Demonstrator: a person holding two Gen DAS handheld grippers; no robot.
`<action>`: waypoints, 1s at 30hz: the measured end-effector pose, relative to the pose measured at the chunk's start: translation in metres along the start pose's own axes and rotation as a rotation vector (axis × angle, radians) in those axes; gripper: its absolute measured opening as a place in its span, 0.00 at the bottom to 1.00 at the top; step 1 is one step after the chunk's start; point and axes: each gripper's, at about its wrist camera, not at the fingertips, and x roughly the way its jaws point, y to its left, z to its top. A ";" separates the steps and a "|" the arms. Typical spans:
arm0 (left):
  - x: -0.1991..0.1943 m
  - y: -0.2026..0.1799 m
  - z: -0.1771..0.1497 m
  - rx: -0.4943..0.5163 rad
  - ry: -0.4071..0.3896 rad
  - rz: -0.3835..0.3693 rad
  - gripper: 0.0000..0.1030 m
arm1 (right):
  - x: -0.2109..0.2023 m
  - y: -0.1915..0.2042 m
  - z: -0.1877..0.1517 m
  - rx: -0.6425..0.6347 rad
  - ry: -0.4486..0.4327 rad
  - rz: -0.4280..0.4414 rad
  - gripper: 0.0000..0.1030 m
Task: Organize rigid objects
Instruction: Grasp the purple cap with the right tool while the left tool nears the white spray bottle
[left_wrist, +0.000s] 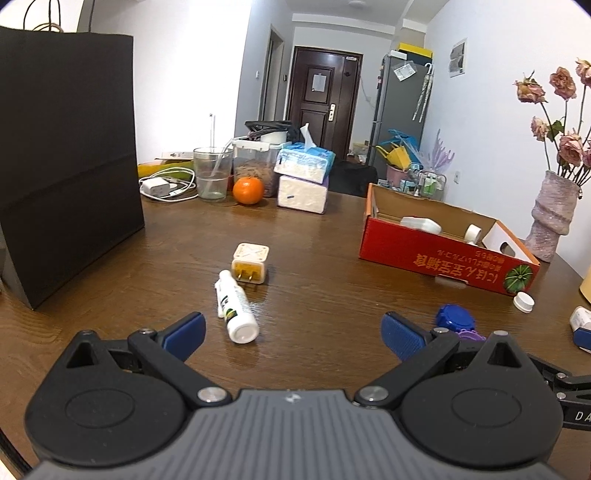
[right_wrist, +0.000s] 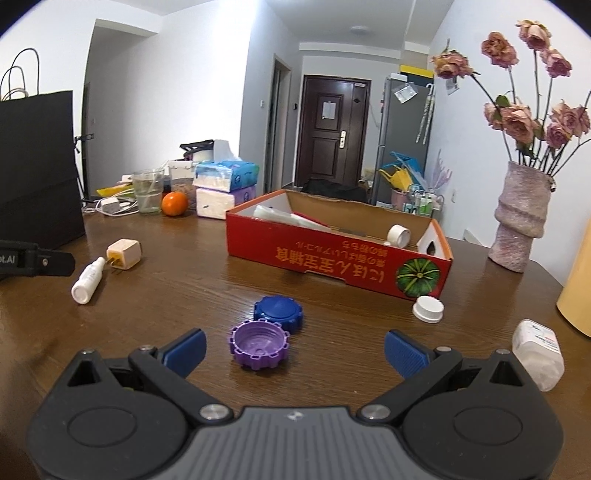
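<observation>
On the surface (right_wrist: 332, 295) bottle (left_wrist: 238, 310), plug (left_wrist: 250, 263), caps (right_wrist: 277, 313) remain outside red box (right_wrist: 332, 258); some items boxed; both claws (left_wrist: 293, 334) (right_wrist: 294, 349) open, empty.

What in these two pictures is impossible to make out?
- Left view: most of the purple cap hides behind the left gripper.
- Left view: the white bottle is cut off by the right edge.
- Both views: the red box walls hide much of its contents.
- Both views: the print on the small bottle is too small to read.
</observation>
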 end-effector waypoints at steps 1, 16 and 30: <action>0.001 0.001 0.000 -0.002 0.003 0.005 1.00 | 0.003 0.001 0.000 -0.003 0.004 0.006 1.00; 0.018 0.020 -0.001 -0.039 0.039 0.050 1.00 | 0.071 0.015 0.007 -0.048 0.128 0.064 0.87; 0.049 0.031 0.005 -0.059 0.078 0.091 1.00 | 0.097 0.008 0.002 0.009 0.204 0.109 0.51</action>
